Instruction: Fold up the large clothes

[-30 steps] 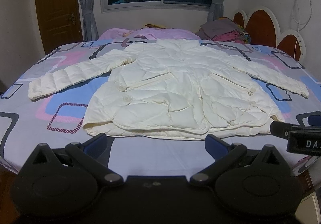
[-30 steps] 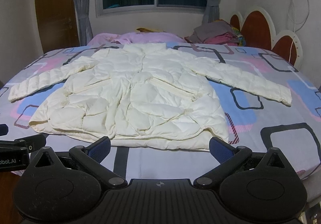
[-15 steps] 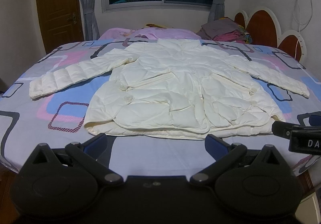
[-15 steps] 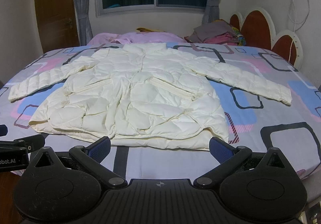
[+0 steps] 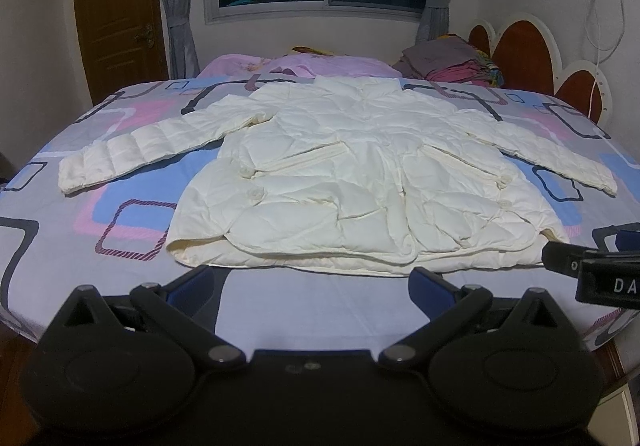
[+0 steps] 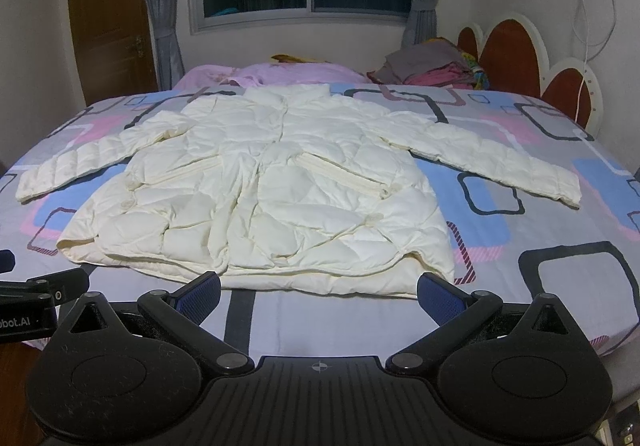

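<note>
Both grippers are hovering wide open, empty, just short of the hem of a cream quilted puffer jacket (image 5: 360,182) lying spread flat on the bed.

Left gripper (image 5: 312,278) is seeing the right gripper (image 5: 592,274) at its right edge; the right wrist view is showing the left sleeve cuff (image 6: 28,190) and the grey patterned bedspread (image 6: 540,246) more fully.

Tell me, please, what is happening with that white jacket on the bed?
A person holds two grippers at the bed's near edge. The white puffer jacket lies flat, front up, sleeves spread. The left gripper and right gripper are both open, just short of the hem, touching nothing. No fold is made yet.
</note>
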